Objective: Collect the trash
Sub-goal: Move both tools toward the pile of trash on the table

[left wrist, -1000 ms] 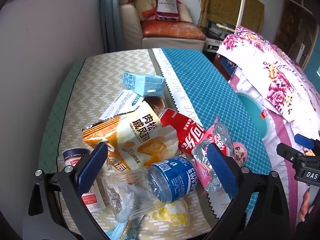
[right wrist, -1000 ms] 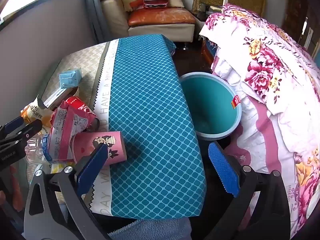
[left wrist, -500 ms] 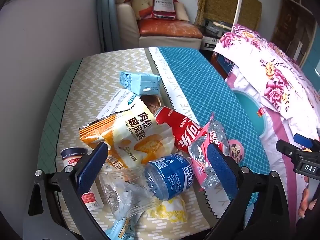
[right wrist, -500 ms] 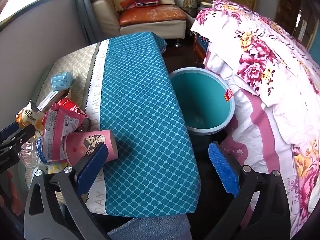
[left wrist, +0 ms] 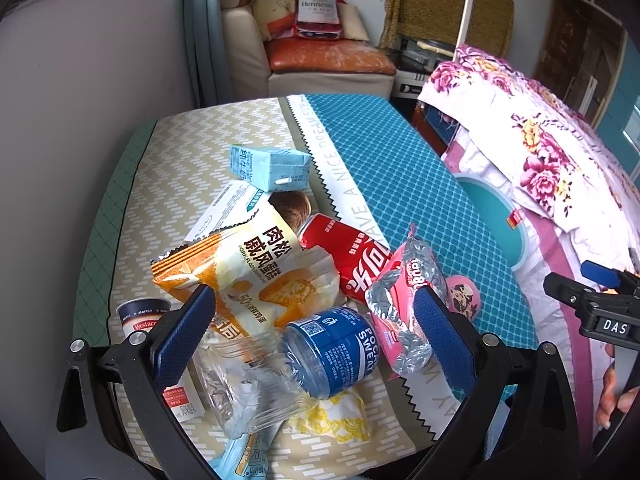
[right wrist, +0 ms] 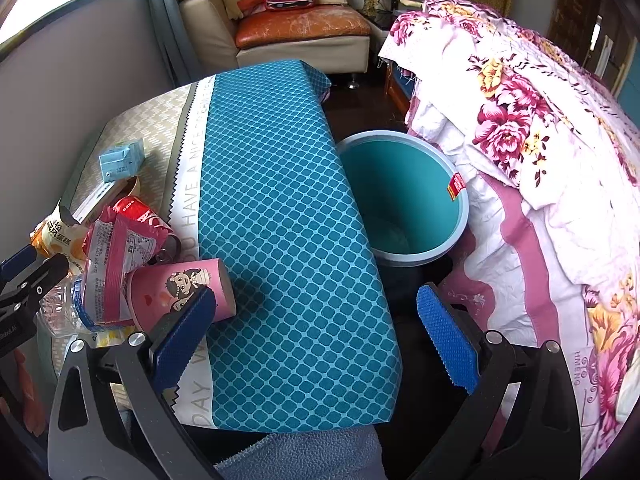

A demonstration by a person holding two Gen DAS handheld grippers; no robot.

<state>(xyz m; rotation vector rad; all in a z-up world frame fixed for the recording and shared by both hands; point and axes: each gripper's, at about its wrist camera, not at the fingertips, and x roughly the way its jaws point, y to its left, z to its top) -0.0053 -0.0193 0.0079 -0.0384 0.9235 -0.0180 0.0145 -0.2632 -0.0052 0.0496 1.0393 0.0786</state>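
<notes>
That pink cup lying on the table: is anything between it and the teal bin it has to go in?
Nothing visible. Bare blue tablecloth runs from the pink cup to the table edge, and the open bin stands just below it.

Crushed clear plastic bottle (left wrist: 256,388) with a glossy blue film label; red can (left wrist: 348,258) of shiny painted metal; orange-and-white snack bag (left wrist: 248,276) of smooth glossy film; crinkled pink wrapper (left wrist: 404,300) with a silvery foil inside; light-blue drink carton (left wrist: 272,168) of matt coated paper; pink paper cup (right wrist: 180,292), matt. Desk (right wrist: 288,240) under a woven, matt cloth. Teal round bin (right wrist: 404,196) of smooth plastic. Left claw (left wrist: 312,336) and right claw (right wrist: 316,332): black matt plastic with rough blue pads.
</notes>
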